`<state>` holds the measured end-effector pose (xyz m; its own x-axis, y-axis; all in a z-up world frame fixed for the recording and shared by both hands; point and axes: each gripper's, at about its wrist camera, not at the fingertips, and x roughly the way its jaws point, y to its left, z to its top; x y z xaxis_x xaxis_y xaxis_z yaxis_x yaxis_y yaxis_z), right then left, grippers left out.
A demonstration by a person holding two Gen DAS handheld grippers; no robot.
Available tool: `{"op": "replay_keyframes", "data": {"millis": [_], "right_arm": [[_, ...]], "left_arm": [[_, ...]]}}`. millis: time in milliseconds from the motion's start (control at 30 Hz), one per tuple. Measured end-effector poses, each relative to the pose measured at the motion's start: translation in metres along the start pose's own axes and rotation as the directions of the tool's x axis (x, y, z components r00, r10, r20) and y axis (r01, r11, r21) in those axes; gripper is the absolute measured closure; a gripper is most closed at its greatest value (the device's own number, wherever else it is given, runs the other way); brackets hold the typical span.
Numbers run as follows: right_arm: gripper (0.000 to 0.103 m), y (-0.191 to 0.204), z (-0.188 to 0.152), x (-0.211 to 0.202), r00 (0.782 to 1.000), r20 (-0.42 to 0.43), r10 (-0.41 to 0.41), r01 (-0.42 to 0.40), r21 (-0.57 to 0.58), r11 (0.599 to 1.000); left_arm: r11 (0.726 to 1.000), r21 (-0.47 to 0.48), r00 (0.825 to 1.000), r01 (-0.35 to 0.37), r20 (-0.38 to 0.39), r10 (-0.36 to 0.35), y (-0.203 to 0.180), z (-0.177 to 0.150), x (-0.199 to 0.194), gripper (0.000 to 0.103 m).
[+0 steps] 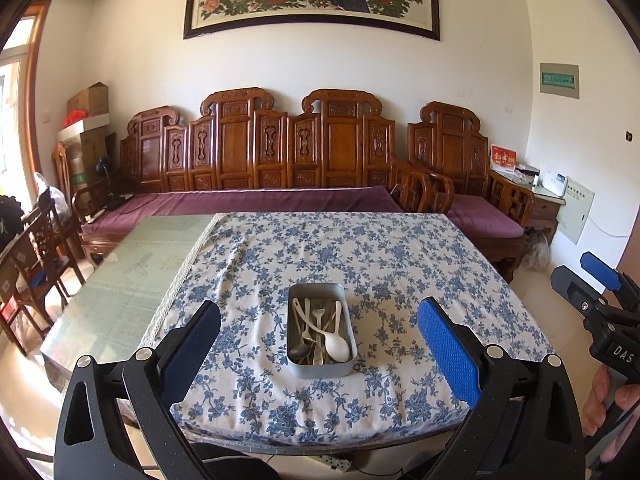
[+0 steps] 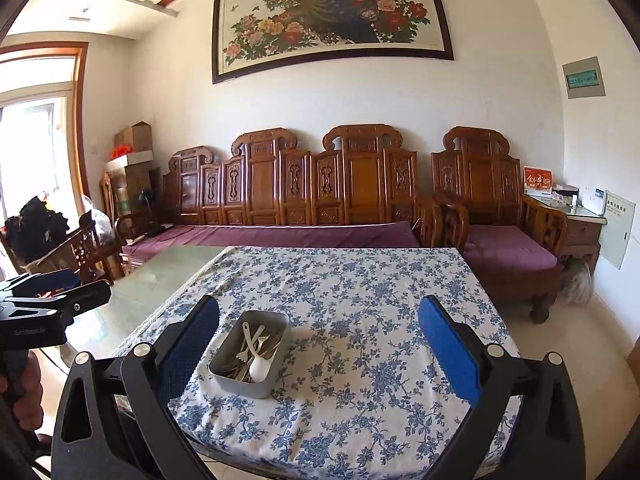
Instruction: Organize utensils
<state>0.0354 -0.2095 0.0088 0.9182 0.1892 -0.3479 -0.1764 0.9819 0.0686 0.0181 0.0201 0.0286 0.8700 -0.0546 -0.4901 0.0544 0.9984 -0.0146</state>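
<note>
A rectangular metal tin (image 1: pixel 299 365) (image 2: pixel 240 385) sits on the blue-flowered tablecloth near the table's front edge. Inside lie several utensils: a white plastic spoon (image 1: pixel 337 345) (image 2: pixel 258 369), white forks (image 1: pixel 318 318) (image 2: pixel 249 345) and darker metal pieces. My left gripper (image 1: pixel 320 340) is open, held back from the table, and the tin shows between its fingers. My right gripper (image 2: pixel 320 344) is open too, and the tin lies just inside its left finger (image 2: pixel 188 344). Nothing is held by either. The right gripper (image 1: pixel 600 292) shows at the left wrist view's right edge.
The tablecloth (image 1: pixel 360 252) covers the right part of a glass-topped table (image 1: pixel 120 280). A carved wooden sofa with purple cushions (image 1: pixel 256 200) stands behind, an armchair (image 2: pixel 508 252) to the right. Wooden chairs (image 1: pixel 36 256) crowd the left. A power strip (image 1: pixel 334 462) lies on the floor under the front edge.
</note>
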Motion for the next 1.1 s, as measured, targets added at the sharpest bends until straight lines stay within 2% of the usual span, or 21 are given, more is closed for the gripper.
{"op": "replay_keyframes", "data": {"millis": [1100], "right_arm": [[0.003,0.0058,-0.0009,-0.0019,1.000,0.002,0.012,-0.012,0.005,1.000]], "left_arm": [[1.000,0.009,1.000,-0.005,0.016,0.005,-0.0035,0.0038,-0.0070,0.008]]}}
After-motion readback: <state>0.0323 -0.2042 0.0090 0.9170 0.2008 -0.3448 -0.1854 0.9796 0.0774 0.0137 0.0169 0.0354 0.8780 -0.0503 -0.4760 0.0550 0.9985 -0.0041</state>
